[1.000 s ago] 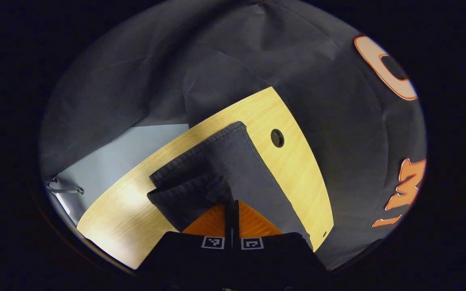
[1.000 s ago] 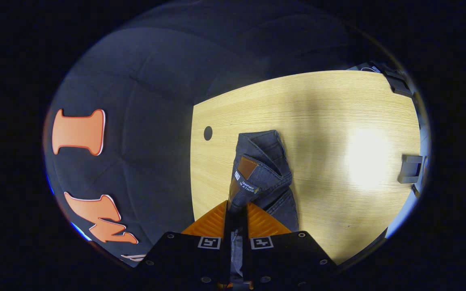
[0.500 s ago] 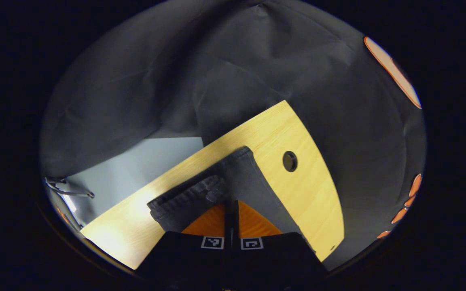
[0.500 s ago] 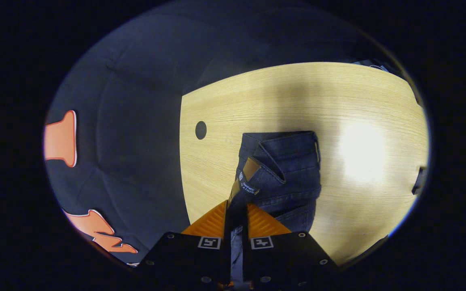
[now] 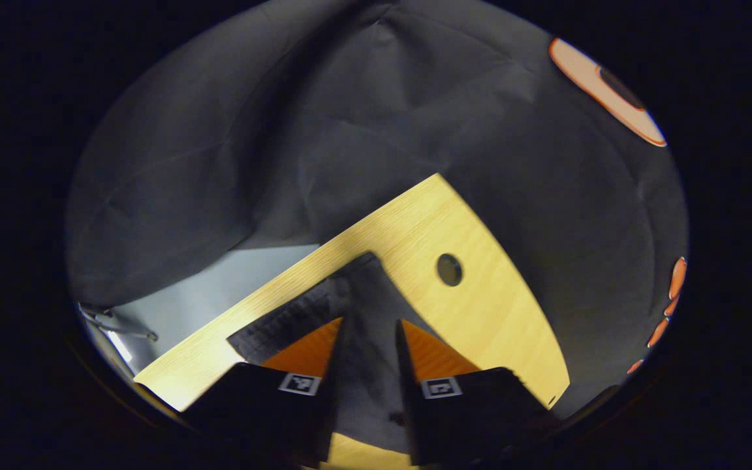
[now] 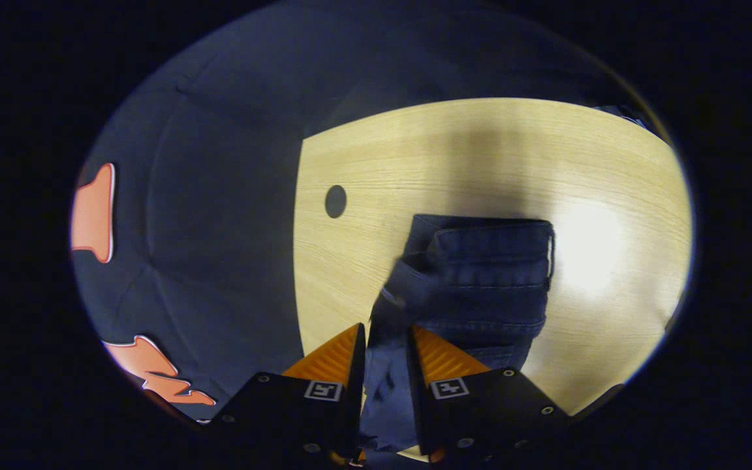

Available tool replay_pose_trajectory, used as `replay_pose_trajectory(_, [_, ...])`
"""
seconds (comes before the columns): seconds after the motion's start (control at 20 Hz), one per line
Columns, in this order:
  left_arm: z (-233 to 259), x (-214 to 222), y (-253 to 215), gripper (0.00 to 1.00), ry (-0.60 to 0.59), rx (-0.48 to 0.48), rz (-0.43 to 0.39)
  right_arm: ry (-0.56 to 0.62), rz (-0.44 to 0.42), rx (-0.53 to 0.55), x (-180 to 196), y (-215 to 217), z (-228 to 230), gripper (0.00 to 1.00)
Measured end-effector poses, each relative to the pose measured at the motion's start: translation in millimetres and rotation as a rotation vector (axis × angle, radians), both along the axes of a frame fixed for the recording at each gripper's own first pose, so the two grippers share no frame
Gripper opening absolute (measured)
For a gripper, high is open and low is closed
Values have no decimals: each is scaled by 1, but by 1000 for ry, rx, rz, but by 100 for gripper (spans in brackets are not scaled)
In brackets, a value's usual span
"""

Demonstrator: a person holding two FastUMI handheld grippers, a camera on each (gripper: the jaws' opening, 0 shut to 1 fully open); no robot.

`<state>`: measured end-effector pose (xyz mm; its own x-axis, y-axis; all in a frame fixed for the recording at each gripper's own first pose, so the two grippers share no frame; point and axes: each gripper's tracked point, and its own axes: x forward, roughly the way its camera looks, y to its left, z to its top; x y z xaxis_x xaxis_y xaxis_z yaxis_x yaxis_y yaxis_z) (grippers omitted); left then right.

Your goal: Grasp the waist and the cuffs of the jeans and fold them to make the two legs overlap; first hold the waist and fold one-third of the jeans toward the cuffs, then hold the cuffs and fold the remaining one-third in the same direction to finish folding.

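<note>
Item: dark blue denim jeans [image 6: 480,281], folded, lying flat on the pale wood-grain table [image 6: 480,150] beside its round cable hole [image 6: 335,201]. Left gripper [image 5: 366,326]: fingers parted, dark denim between them, no pinch visible. Right gripper [image 6: 386,333]: fingers parted, a fold of denim between them, not clamped. Waistband end of the folded stack lies farthest from the right gripper

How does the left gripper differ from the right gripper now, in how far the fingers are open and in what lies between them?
The left gripper stands wider open than the right gripper. Dark, shadowed jeans lie between the left fingers; blue denim with visible seams lies ahead of the right. Both are open, cloth in the gap, over the wooden table.
</note>
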<state>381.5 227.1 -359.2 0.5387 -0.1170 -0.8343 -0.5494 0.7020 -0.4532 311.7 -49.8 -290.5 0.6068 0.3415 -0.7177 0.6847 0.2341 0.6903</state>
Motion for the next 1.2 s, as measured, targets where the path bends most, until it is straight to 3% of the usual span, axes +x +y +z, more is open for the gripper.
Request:
replay_pose_trajectory(0.05, [13,9,-2,56,-57,1,-8,-25,-8,-15,-2,-6,10,40])
replay_pose_trajectory(0.25, [41,9,-23,92,-149,83,-124,-44,25,-127,-26,-27,9,67])
replay_pose_trajectory(0.4, [61,1,-43,97,-249,234,-276,-17,126,-245,-51,-28,-9,82])
replay_pose_trajectory(0.55, [102,-6,-67,96,-378,342,-353,-4,198,-318,-68,-26,-22,90])
replay_pose_trajectory(0.6, [119,-15,-79,96,-427,379,-372,0,209,-334,-72,-27,-25,100])
replay_pose_trajectory(0.65, [138,-21,-88,96,-471,416,-382,6,219,-349,-74,-28,-30,95])
replay_pose_trajectory(0.9, [205,-51,-111,96,-667,489,-392,52,269,-423,-86,-32,-60,96])
replay_pose_trajectory(1.2, [279,-104,-144,96,-834,526,-369,43,238,-504,-72,-43,-74,96])
